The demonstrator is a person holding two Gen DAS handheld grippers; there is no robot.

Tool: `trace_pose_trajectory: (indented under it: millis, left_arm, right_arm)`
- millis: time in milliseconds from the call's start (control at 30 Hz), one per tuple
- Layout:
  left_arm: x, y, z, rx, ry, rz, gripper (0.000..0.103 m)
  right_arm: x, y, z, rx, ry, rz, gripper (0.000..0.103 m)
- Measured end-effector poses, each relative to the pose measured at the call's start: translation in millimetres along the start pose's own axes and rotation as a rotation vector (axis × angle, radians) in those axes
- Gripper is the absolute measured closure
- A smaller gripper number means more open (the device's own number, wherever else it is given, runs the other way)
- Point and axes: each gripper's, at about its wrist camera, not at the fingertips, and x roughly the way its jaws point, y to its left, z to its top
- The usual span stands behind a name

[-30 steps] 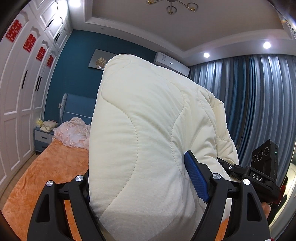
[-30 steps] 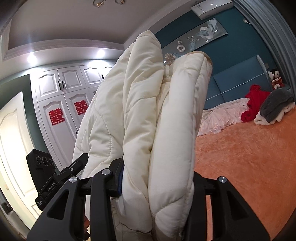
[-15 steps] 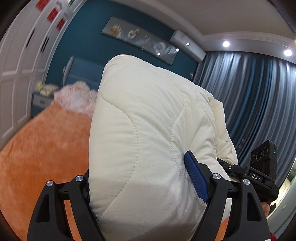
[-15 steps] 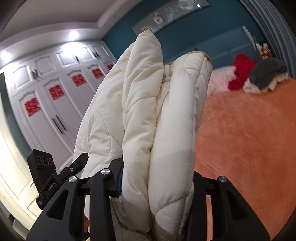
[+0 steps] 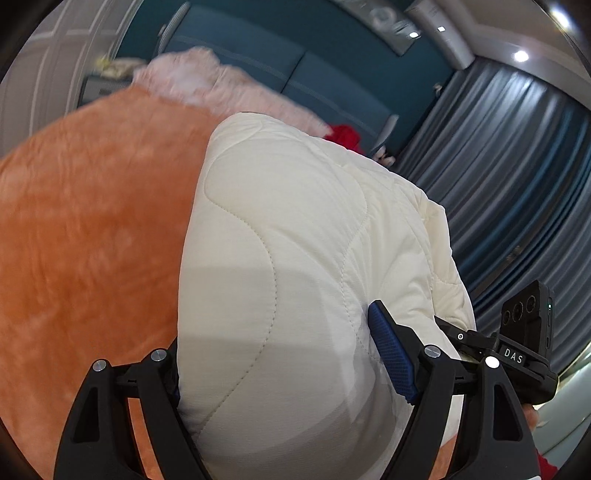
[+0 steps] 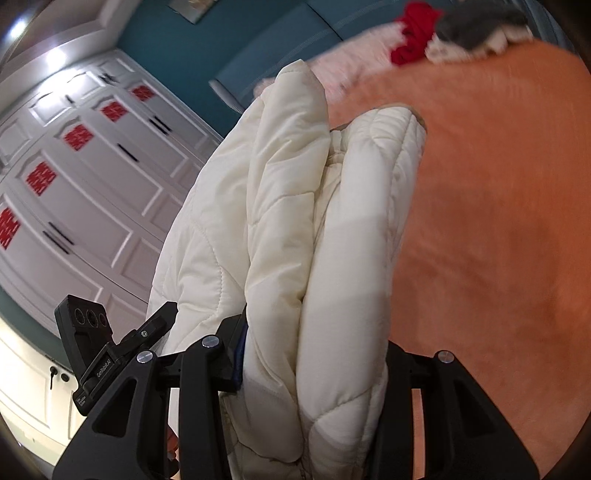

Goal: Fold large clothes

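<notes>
A cream quilted padded coat (image 5: 295, 266) fills the middle of the left wrist view, held up in the air above the orange bed (image 5: 92, 229). My left gripper (image 5: 284, 369) is shut on a thick bunch of it; its blue-padded right finger (image 5: 391, 354) presses into the fabric. In the right wrist view the coat (image 6: 295, 240) shows as several folded layers, and my right gripper (image 6: 310, 362) is shut on them. Each gripper shows at the edge of the other's view, close beside it.
The orange plush bed cover (image 6: 498, 221) spreads below. At the headboard lie a pink blanket (image 5: 221, 85), a red garment (image 6: 413, 33) and a grey one (image 6: 476, 26). White wardrobe doors (image 6: 92, 177) stand on one side, blue curtains (image 5: 517, 177) on the other.
Both grippers have tilted downward with the coat still held; the views swung from the ceiling and walls toward the bed surface. The grips on the coat look unchanged.
</notes>
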Motion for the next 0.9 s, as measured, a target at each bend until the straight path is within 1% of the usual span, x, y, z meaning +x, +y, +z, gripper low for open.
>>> trace_pose_trajectory:
  millis: [100,167,200,233,267,300,367,433,467,500,567,600,633,667,700,733,800,833,867,900]
  left_arm:
    - [20,16,-14,-0.035,0.050,0.027,0.026]
    - [35,28,-27,-0.068,0.093,0.063,0.026]
    - [41,33,-32,-0.082,0.112,0.078,0.026]
    - [47,40,-37,-0.096,0.133,0.095,0.026]
    - [49,47,-44,-0.116,0.141,0.098,0.024]
    - [49,50,-47,-0.123,0.129,0.095,0.022]
    - [39,52,-50,-0.135,0.111,0.100,0.022]
    - [23,52,-48,-0.123,0.091,0.121,0.022]
    - [18,51,-48,-0.113,0.085,0.128,0.024]
    - [6,50,-46,-0.094,0.071,0.151,0.024]
    - [-8,49,-37,-0.054,0.061,0.212,0.024]
    - [-16,43,-29,-0.030,0.049,0.249,0.024]
    - [-24,36,-20,-0.002,0.037,0.280,0.024]
    - [-30,28,-13,0.018,0.014,0.306,0.027]
    - [-31,22,-5,0.035,-0.003,0.333,0.030]
    - [-30,12,3,0.060,-0.018,0.363,0.033]
    - [-18,-10,21,0.117,-0.025,0.404,0.049]
    - [-9,-17,28,0.128,-0.022,0.415,0.052]
    - [1,-22,33,0.132,-0.017,0.411,0.059]
    - [14,-27,37,0.135,-0.008,0.412,0.062]
  right_arm:
    - [22,-20,-11,0.043,0.042,-0.030,0.060]
    - [36,-33,-18,0.076,0.077,-0.063,0.056]
    - [42,-41,-23,0.102,0.096,-0.086,0.052]
    - [43,-46,-27,0.124,0.092,-0.082,0.047]
    - [40,-51,-30,0.143,0.074,-0.063,0.045]
    - [33,-53,-32,0.159,0.057,-0.047,0.042]
    - [17,-54,-34,0.171,0.041,-0.036,0.038]
    - [-3,-57,-35,0.177,0.025,-0.034,0.035]
    - [-10,-58,-34,0.176,0.013,-0.038,0.034]
    - [-26,-56,-32,0.165,-0.009,-0.060,0.034]
    - [-42,-47,-25,0.116,-0.051,-0.128,0.034]
    - [-54,-35,-20,0.064,-0.092,-0.188,0.036]
    - [-59,-24,-16,0.019,-0.115,-0.233,0.046]
    - [-61,-14,-11,-0.027,-0.131,-0.273,0.051]
    - [-57,3,-2,-0.083,-0.141,-0.308,0.060]
    - [-53,10,4,-0.122,-0.145,-0.325,0.071]
    - [-33,35,13,-0.209,-0.147,-0.340,0.077]
    - [-20,48,18,-0.253,-0.151,-0.346,0.078]
    - [-11,56,20,-0.279,-0.152,-0.349,0.078]
    - [4,63,22,-0.304,-0.147,-0.351,0.078]
